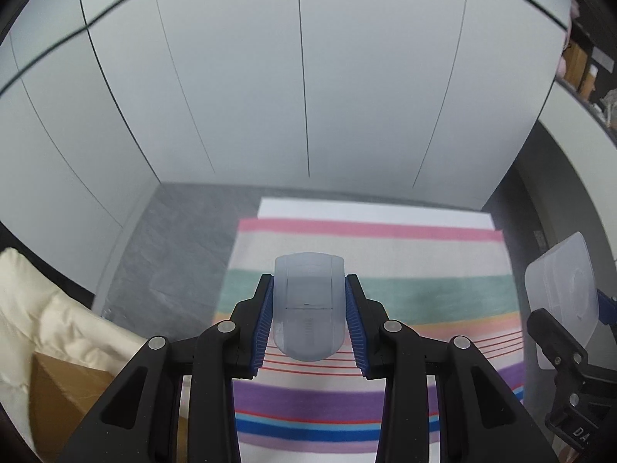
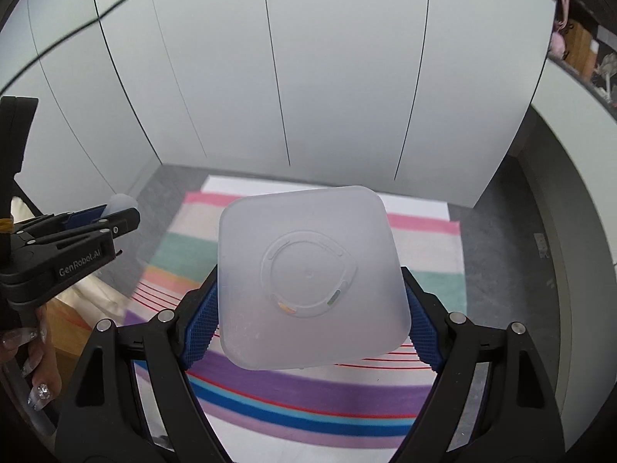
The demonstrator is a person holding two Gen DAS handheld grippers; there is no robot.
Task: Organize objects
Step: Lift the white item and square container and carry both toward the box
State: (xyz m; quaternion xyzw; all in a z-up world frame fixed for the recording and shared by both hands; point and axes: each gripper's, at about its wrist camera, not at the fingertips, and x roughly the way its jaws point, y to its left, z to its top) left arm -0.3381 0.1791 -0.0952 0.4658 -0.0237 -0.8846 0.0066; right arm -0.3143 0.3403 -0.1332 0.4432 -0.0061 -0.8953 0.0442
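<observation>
My left gripper (image 1: 308, 308) is shut on a small translucent plastic lid or cap (image 1: 307, 305), held high above the striped cloth (image 1: 370, 266). My right gripper (image 2: 308, 308) is shut on a larger translucent square plastic container (image 2: 308, 274), whose base with a round moulded ring faces the camera. In the right wrist view the left gripper (image 2: 119, 218) shows at the left edge with the small piece (image 2: 121, 202) at its tips. In the left wrist view the square container (image 1: 563, 301) and the right gripper's body appear at the right edge.
The striped cloth (image 2: 424, 247) lies on a grey floor (image 1: 169, 247) before white panelled walls (image 1: 308, 77). A cream cushion (image 1: 50, 308) and a brown cardboard box (image 1: 61, 393) sit at lower left. A hand with decorated nails (image 2: 34, 370) holds the left gripper. Shelves with clutter (image 2: 578, 38) are at upper right.
</observation>
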